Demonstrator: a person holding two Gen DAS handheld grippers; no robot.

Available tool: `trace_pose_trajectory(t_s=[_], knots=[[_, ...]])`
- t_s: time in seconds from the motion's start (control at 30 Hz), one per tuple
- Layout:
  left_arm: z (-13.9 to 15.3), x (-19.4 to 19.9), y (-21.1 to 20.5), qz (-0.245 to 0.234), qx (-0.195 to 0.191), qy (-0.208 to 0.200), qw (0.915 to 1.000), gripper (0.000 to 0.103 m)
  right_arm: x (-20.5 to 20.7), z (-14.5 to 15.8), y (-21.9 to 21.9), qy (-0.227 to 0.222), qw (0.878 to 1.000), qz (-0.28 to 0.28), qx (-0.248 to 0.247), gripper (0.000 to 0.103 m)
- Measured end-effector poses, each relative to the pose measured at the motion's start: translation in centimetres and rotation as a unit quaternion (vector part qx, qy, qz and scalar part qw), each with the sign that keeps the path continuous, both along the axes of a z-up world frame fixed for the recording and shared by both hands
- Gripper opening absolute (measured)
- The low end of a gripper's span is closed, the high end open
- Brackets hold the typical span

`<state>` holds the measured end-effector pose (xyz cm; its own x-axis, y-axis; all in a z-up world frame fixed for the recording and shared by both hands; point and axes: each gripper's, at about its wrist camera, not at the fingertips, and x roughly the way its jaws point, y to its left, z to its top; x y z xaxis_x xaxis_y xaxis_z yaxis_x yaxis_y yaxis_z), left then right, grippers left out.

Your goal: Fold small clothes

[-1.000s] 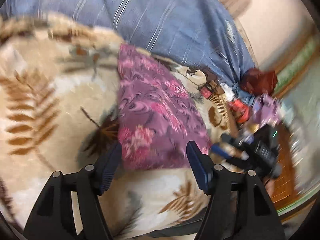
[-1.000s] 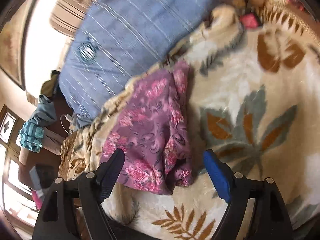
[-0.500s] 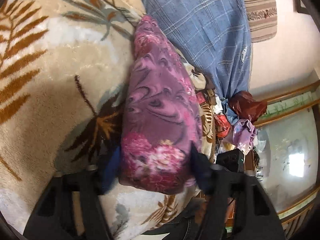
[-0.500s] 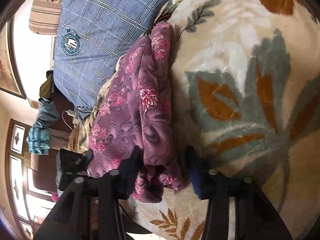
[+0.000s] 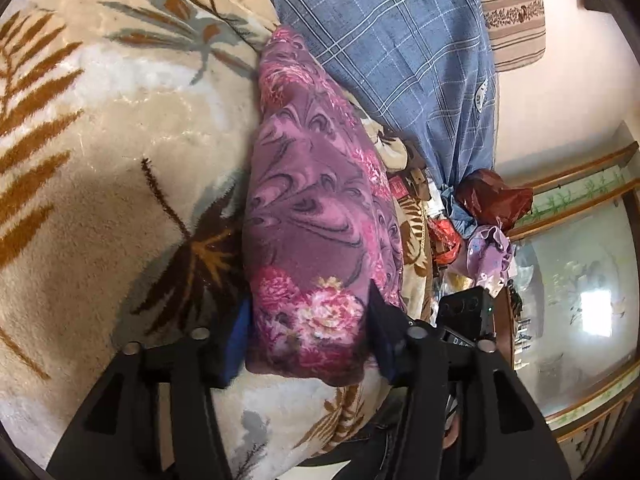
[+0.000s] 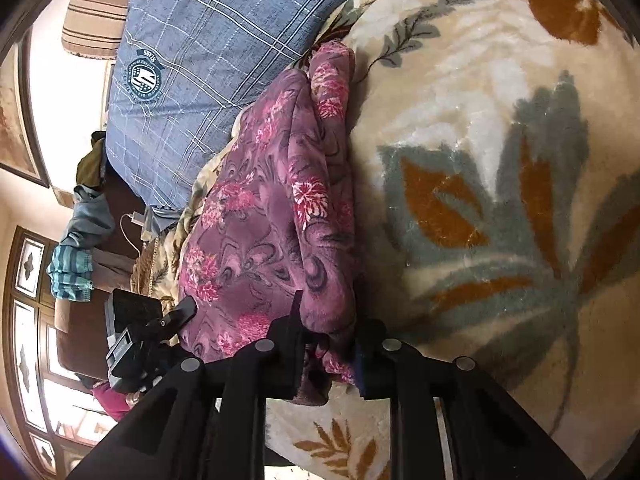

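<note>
A purple floral garment [image 5: 316,208] lies folded lengthwise on a beige leaf-patterned blanket [image 5: 120,152]. My left gripper [image 5: 310,340] has its fingers on either side of the garment's near end and is closing on it. In the right wrist view the same garment [image 6: 280,216] shows as a bunched strip. My right gripper [image 6: 326,344] is shut on its near right edge. The other gripper shows at the lower left of the right wrist view [image 6: 140,340] and at the lower right of the left wrist view [image 5: 466,316].
A blue plaid pillow [image 5: 392,48] lies behind the garment, also in the right wrist view [image 6: 200,60]. Loose clothes and clutter [image 5: 484,216] sit at the bed's edge. A striped cushion [image 5: 512,12] is against the wall. Windows [image 6: 28,320] are at the left.
Both grippers moved down onto the garment's near end and their fingers closed in. The right one went from wide open to shut on the fabric, the left one narrowed around it.
</note>
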<state>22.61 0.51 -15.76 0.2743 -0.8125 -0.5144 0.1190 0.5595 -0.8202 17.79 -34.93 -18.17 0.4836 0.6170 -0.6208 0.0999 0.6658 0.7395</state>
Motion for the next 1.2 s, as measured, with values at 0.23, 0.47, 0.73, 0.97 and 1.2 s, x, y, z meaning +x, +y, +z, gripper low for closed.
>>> trace_pose_trajectory(t_s=[0.23, 0.47, 0.73, 0.97, 1.2], knots=[[2.4, -2.5, 0.1, 0.030, 0.072, -0.060, 0.9952, 0.070, -2.2, 1.9, -0.2, -0.038, 0.999, -0.021, -0.020, 0.048], [0.4, -3.5, -0.5, 0.024, 0.109, -0.050, 0.9924, 0.071, -2.3, 0.1, 1.0, -0.010, 1.000, -0.006, -0.029, 0.046], [1.2, -6.6, -0.6, 0.052, 0.181, -0.094, 0.9775, 0.068, -3.7, 1.2, 1.1, -0.015, 0.999, -0.023, -0.042, 0.054], [0.3, -11.4, -2.9, 0.051, 0.357, -0.138, 0.9226, 0.074, -8.7, 1.0, 3.4, 0.003, 0.990, -0.063, -0.122, 0.070], [-0.5, -14.5, -3.9, 0.054, 0.411, -0.137, 0.8995, 0.076, -13.0, 0.4, 6.6, 0.016, 0.977, -0.068, -0.204, 0.073]])
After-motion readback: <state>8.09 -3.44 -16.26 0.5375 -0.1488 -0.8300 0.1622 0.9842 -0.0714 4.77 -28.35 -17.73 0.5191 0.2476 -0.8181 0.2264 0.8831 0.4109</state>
